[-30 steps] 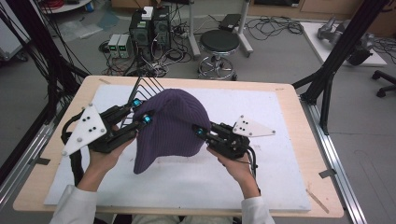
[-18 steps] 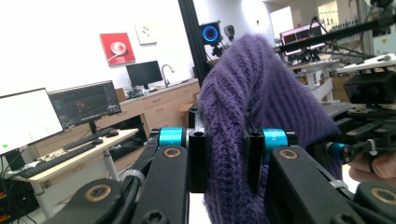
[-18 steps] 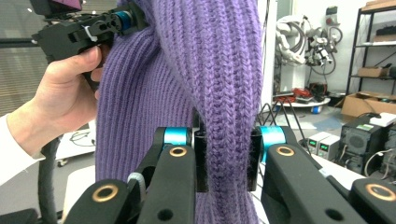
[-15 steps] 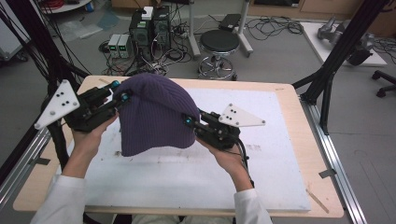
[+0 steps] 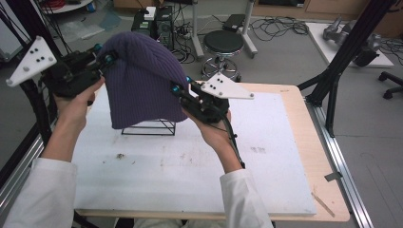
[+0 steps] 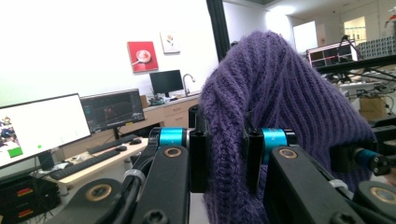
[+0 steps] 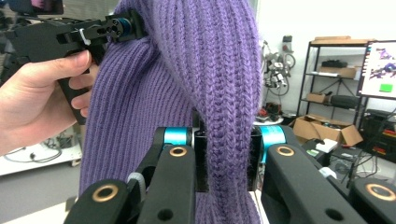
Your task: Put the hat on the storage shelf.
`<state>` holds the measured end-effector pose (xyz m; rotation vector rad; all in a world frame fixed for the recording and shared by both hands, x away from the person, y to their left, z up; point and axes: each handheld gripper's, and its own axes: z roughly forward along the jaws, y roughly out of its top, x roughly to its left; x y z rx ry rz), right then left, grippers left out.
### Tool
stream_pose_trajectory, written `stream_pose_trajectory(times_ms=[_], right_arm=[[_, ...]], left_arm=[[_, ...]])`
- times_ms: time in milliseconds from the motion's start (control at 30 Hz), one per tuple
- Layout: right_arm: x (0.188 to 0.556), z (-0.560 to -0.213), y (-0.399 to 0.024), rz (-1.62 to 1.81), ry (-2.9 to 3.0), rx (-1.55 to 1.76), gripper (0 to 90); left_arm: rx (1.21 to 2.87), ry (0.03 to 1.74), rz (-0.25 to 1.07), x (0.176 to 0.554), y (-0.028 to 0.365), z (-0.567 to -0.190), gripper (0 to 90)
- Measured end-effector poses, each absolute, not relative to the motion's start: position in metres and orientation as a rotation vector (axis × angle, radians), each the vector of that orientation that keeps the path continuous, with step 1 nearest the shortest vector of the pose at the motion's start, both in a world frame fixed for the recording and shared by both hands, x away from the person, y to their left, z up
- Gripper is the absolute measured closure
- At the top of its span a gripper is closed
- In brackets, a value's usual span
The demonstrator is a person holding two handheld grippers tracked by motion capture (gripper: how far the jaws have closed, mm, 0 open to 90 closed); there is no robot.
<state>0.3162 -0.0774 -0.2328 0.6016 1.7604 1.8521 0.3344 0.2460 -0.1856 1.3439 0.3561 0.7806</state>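
Hat: a purple ribbed knitted beanie (image 5: 142, 83) hangs in the air between both grippers, above the far left part of the tabletop, opening downward, its lower edge just over a wire stand.
Left gripper (image 5: 105, 59): jaws clamped on a fold of the knit at the beanie's upper left side.
Right gripper (image 5: 178, 89): jaws clamped on the knit at the right edge, lower down.
Stand: a black wire-frame box (image 5: 149, 127) sits on the white foam-covered tabletop (image 5: 190, 161), directly beneath the beanie.
Done: beanie gripped on both sides and raised clear.
Left: judging by the pose, lowering or setting it down remains.
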Motion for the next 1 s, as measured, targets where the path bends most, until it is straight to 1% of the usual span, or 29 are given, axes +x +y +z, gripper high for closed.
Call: stream_pose_trajectory(times_ms=[167, 333, 667, 833, 1000], right_arm=[[0.329, -0.223, -0.063, 1.855, 1.713, 0.635, 81.2], [0.339, -0.225, -0.053, 1.852, 1.684, 0.663, 81.3], [0.365, -0.24, -0.032, 1.818, 1.646, 0.739, 81.1], [0.375, -0.246, -0.031, 1.836, 1.66, 0.774, 81.1], [0.381, -0.251, -0.03, 1.82, 1.672, 0.786, 81.0]], left_arm=[[1.36, 0.349, 0.803, 0.352, 0.253, -0.17, 78.5], [1.384, 0.35, 0.823, 0.369, 0.259, -0.165, 78.4], [1.391, 0.361, 0.868, 0.398, 0.265, -0.176, 78.2], [1.415, 0.376, 0.84, 0.41, 0.267, -0.182, 78.0], [1.446, 0.371, 0.867, 0.414, 0.265, -0.184, 77.7]])
